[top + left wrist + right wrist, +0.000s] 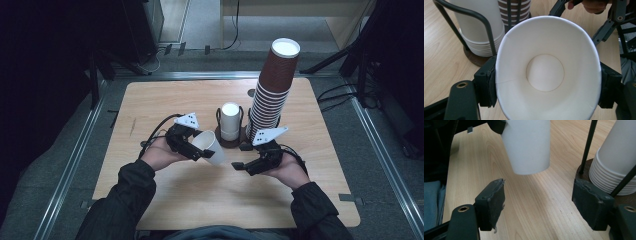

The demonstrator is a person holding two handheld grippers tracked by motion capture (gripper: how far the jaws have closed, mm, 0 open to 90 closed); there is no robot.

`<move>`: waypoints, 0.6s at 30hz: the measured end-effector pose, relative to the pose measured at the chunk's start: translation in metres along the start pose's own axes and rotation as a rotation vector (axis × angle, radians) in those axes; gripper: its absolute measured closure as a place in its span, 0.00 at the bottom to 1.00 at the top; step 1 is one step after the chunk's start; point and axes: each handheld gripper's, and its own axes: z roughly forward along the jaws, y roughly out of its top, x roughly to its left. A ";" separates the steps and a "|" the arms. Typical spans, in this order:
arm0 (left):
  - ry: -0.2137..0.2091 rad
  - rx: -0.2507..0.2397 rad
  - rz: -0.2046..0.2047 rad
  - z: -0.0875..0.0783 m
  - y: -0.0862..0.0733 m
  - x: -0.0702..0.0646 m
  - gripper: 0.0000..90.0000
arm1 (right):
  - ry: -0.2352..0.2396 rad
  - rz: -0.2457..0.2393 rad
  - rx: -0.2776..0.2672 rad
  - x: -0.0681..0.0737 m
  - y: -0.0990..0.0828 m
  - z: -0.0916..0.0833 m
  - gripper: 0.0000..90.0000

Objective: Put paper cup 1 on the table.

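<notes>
A white paper cup (210, 146) is held tilted above the table, its mouth toward the person, with my left gripper (199, 150) shut on its rim. In the left gripper view the cup (546, 50) is squeezed into an oval by the two pads of my left gripper (548, 85). My right gripper (241, 156) stands open just right of the cup, with nothing between its fingers. In the right gripper view the cup's base (527, 145) hangs ahead of and above my right gripper (544, 202), apart from the pads.
A stack of white cups (230, 122) sits upside down in a dark wire holder (219, 116) at the table's middle. A tall leaning stack of brown cups (272, 85) rises right behind it. The wooden table (200, 200) has bare surface in front of the hands.
</notes>
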 end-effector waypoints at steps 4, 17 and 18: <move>0.012 0.016 -0.005 -0.003 -0.002 0.004 0.26 | -0.008 0.011 0.000 -0.001 -0.001 -0.002 0.30; 0.074 0.041 -0.039 -0.019 -0.011 0.022 0.26 | -0.026 0.021 0.001 -0.004 -0.003 -0.006 0.31; 0.080 0.042 -0.039 -0.020 -0.012 0.024 0.26 | -0.027 0.022 0.001 -0.005 -0.003 -0.006 0.31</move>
